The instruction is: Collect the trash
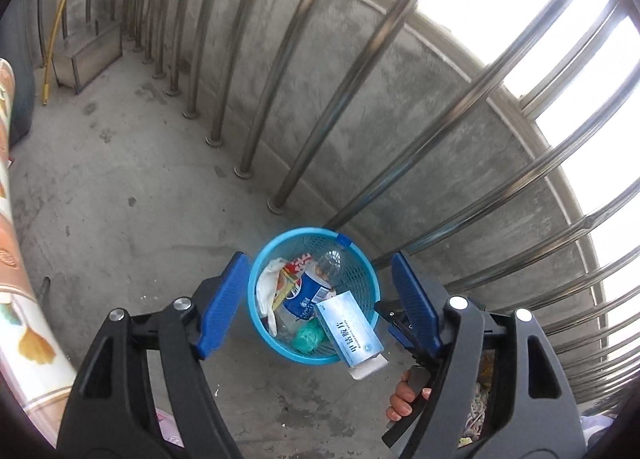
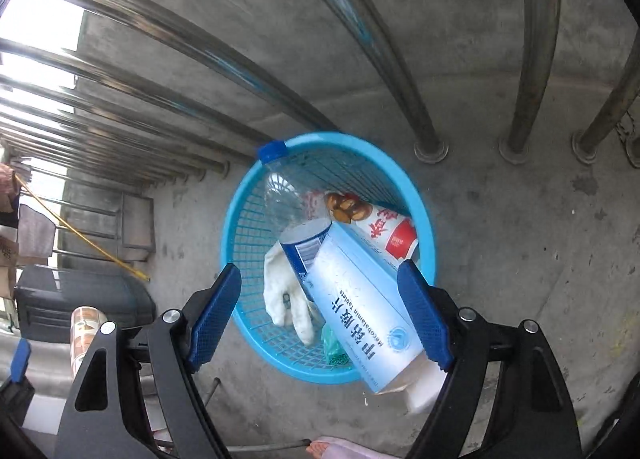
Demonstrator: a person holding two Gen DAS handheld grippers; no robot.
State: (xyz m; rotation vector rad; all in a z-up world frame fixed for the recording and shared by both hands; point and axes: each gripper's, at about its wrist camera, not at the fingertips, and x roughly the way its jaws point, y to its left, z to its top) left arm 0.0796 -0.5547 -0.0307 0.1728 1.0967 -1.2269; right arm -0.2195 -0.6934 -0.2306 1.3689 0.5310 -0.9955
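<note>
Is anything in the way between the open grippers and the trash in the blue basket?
Nothing visible is. The blue basket has no lid, and the medicine box lies on top, jutting over the near rim below the right gripper. The left gripper is open above it too.

This is a bare concrete balcony of a home, open to daylight. A low concrete parapet (image 1: pixel 400 99) runs along the far side with a row of steel railing bars (image 1: pixel 256 71) set into the stained concrete floor (image 1: pixel 120 187), bright sky showing between them. Household odds and ends sit about: a metal box frame (image 1: pixel 90 55) and a yellow pole (image 1: pixel 60 23) in the far left corner, a small blue basket (image 1: pixel 256 271) of rubbish by the railing, and a dark bin (image 2: pixel 80 299) at the left.
</note>
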